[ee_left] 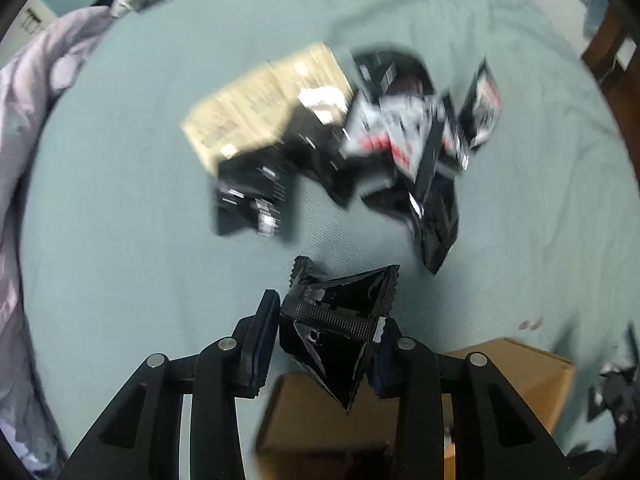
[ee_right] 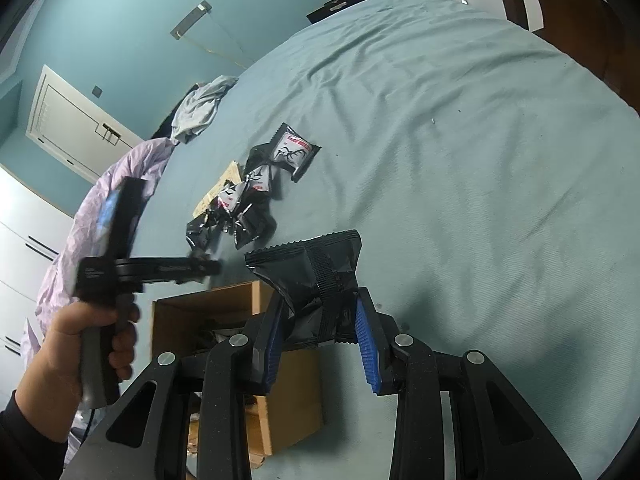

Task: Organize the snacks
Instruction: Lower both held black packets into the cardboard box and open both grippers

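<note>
The left gripper [ee_left: 328, 340] is clamping a glossy black foil snack packet [ee_left: 340, 320] above an open brown cardboard box [ee_left: 520, 376]. The right gripper [ee_right: 318, 332] is pinching another black crinkled snack packet [ee_right: 316, 276] over the box, while more packets [ee_right: 256, 196] are lying on the teal bed sheet [ee_right: 480, 160].

No wording can be made out anywhere. The snack packets [ee_right: 295, 151] lying on the bed carry a red band of print and a black emblem on a white panel, but the letters are too small to read. In the left wrist view the same pile [ee_left: 384, 132] is smeared by blur.
</note>
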